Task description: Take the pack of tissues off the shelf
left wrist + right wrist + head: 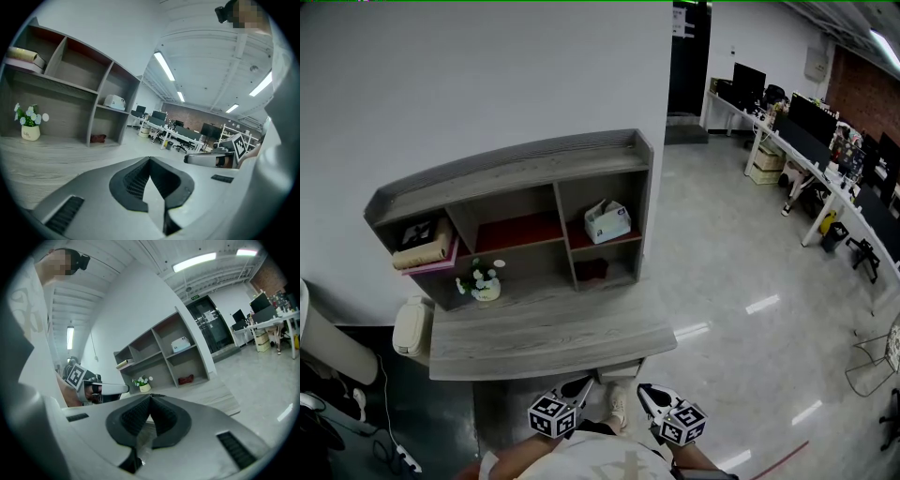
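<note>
Grey wood-grain shelf [511, 167] stands on desk [544, 337] against the wall. White pack of tissues [607, 222] sits in the upper right compartment, roughly 12 o'clock from both grippers and well apart from them. Small flower pot [485, 281] at its 8 o'clock, lower left bay. Head view: left gripper [579, 386] and right gripper [647, 391] low at 6 o'clock, near the body, both clenched, jaws pressed together on nothing

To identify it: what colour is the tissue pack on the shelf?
Tissue pack: mostly white, bluish print; head view best.
</note>
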